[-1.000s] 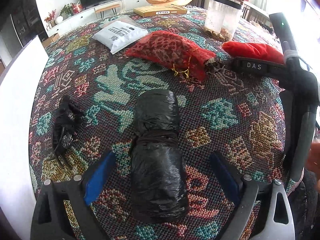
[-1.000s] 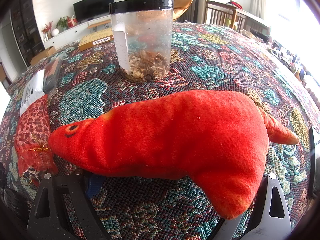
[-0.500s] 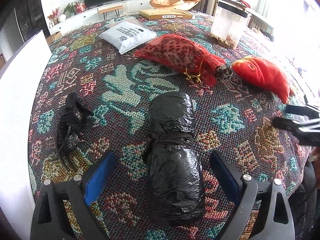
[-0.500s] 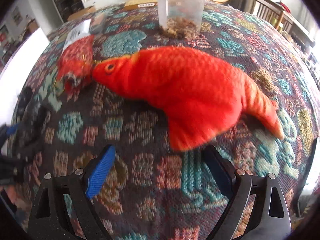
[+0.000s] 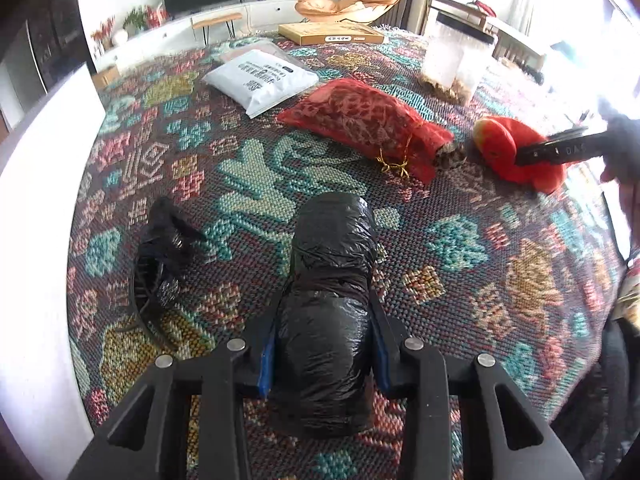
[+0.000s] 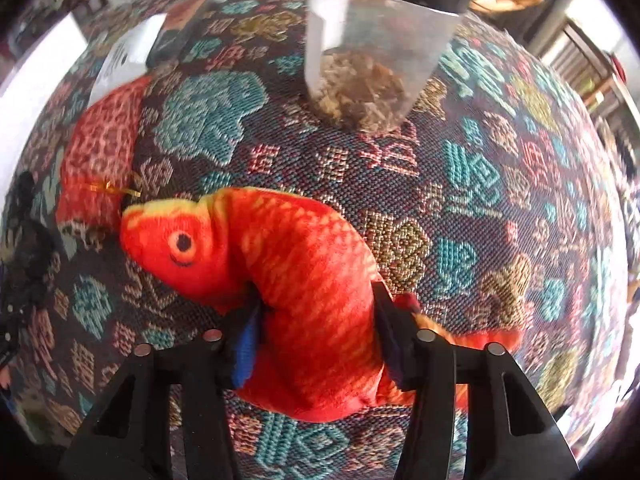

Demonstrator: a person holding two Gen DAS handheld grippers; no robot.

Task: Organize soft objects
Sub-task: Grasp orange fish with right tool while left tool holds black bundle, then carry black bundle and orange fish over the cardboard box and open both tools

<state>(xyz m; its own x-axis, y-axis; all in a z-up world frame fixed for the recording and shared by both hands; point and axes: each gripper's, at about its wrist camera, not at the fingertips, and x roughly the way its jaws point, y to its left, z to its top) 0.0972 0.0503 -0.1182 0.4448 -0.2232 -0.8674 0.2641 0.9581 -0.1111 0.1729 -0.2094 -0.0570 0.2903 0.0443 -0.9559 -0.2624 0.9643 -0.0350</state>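
A black plastic-wrapped bundle (image 5: pixel 328 300) lies on the patterned tablecloth (image 5: pixel 460 240). My left gripper (image 5: pixel 324 342) is shut on its near half, with the blue pads pressing into both sides. A red plush fish (image 6: pixel 296 264) lies to the right; in the left wrist view the fish (image 5: pixel 500 148) sits beside a red mesh pouch (image 5: pixel 368 128). My right gripper (image 6: pixel 316 332) comes down on the fish's body, its jaws closing, and the pads squeeze the plush so that it bends. The fish's tail is partly hidden behind the right finger.
A white packet (image 5: pixel 264 80) and a flat cardboard box (image 5: pixel 332 34) lie at the far side. A clear jar with a black lid (image 6: pixel 372 60) stands just beyond the fish. A small black object (image 5: pixel 160 256) lies left of the bundle. A white board (image 5: pixel 40 240) borders the left edge.
Both grippers have closed: the left on the black bundle, the right on the red fish after coming back down over it. The fish's body is now pinched and bent.
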